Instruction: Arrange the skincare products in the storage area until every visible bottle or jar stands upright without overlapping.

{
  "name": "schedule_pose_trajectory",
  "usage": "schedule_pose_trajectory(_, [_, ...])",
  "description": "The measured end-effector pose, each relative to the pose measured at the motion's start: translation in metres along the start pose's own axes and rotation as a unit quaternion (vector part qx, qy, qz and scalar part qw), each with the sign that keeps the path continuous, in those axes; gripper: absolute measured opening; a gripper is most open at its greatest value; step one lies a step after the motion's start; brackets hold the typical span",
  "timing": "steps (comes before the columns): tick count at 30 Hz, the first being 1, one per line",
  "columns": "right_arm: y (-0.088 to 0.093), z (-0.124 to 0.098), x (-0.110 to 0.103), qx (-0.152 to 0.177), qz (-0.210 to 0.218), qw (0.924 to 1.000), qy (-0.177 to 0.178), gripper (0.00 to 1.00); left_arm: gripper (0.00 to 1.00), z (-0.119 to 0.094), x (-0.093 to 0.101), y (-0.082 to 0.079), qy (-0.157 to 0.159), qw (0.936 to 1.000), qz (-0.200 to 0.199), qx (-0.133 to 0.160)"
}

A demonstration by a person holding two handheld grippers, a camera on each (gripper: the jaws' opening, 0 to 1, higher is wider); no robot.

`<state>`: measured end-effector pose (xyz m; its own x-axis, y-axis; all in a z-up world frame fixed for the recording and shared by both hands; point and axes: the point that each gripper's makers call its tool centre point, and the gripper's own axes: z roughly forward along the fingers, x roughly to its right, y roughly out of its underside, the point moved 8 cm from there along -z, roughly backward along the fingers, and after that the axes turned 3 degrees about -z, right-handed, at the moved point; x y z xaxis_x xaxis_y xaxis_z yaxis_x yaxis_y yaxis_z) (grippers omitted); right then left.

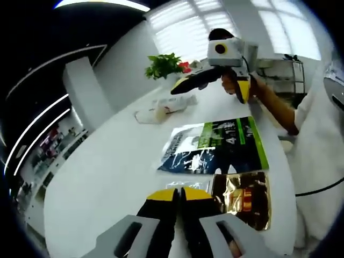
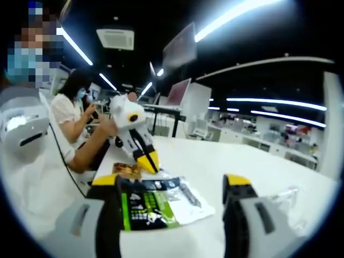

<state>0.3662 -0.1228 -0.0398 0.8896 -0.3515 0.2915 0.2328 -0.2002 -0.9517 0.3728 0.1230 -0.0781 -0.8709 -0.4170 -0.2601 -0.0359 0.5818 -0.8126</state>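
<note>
My left gripper (image 1: 178, 194) is shut, its yellow-tipped jaws pressed together with nothing between them, low over the white table (image 1: 107, 177). Just ahead of it lie a gold foil packet (image 1: 242, 199) and a green, black and white packet (image 1: 215, 145). My right gripper (image 1: 212, 90) hangs above the table's far end in a person's hand. In the right gripper view my right gripper (image 2: 172, 188) stands wide open over the green packet (image 2: 156, 207). Beyond that packet the left gripper (image 2: 149, 161) points down beside the gold packet (image 2: 126, 171).
A clear plastic bag (image 1: 161, 110) with unclear contents lies farther along the table, and the same bag (image 2: 285, 201) appears at the right. A potted plant (image 1: 164, 64) stands at the far end. A seated person (image 2: 75, 107) is behind the table (image 2: 242, 156).
</note>
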Motion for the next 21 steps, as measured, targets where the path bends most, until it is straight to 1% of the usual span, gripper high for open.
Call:
schedule_pose_trajectory(3, [0.000,0.000,0.000,0.001,0.000,1.0000,0.000,0.78,0.05,-0.001,-0.001,-0.002,-0.006,0.9999,0.008,-0.003])
schedule_pose_trajectory(4, [0.000,0.000,0.000,0.001,0.000,1.0000,0.001,0.78,0.05,-0.001,0.001,-0.007,0.009,0.9997,0.008,0.020])
schedule_pose_trajectory(5, [0.000,0.000,0.000,0.001,0.000,1.0000,0.001,0.77,0.03,-0.005,0.003,-0.012,0.028,0.9984,-0.005,0.050])
schedule_pose_trajectory(6, [0.000,0.000,0.000,0.001,-0.002,1.0000,0.002,0.77,0.03,-0.010,0.002,-0.016,0.036,0.9968,-0.018,0.069])
schedule_pose_trajectory(7, [0.000,0.000,0.001,0.002,-0.002,1.0000,0.003,0.78,0.03,-0.013,0.001,-0.018,0.033,0.9964,-0.022,0.076])
schedule_pose_trajectory(8, [0.000,-0.001,0.001,0.002,0.001,1.0000,0.003,0.78,0.03,-0.018,-0.001,-0.019,0.021,0.9967,-0.017,0.077])
schedule_pose_trajectory(9, [0.000,-0.001,0.001,0.002,0.001,1.0000,0.003,0.78,0.03,-0.022,-0.005,-0.018,0.000,0.9973,-0.011,0.072])
schedule_pose_trajectory(10, [0.000,-0.001,0.001,0.001,0.002,1.0000,0.004,0.78,0.04,-0.023,-0.008,-0.014,-0.019,0.9982,-0.003,0.056])
schedule_pose_trajectory(15, [0.001,0.000,0.001,-0.001,0.001,1.0000,0.003,0.78,0.05,-0.016,-0.009,-0.001,0.002,0.9995,-0.008,0.030])
schedule_pose_trajectory(19, [0.001,0.000,0.001,0.000,0.003,1.0000,0.004,0.78,0.05,-0.011,-0.012,0.006,0.016,0.9994,-0.023,0.021])
schedule_pose_trajectory(21, [0.001,-0.001,0.002,0.000,0.003,1.0000,0.004,0.78,0.05,-0.010,-0.011,0.007,0.025,0.9990,-0.029,0.024])
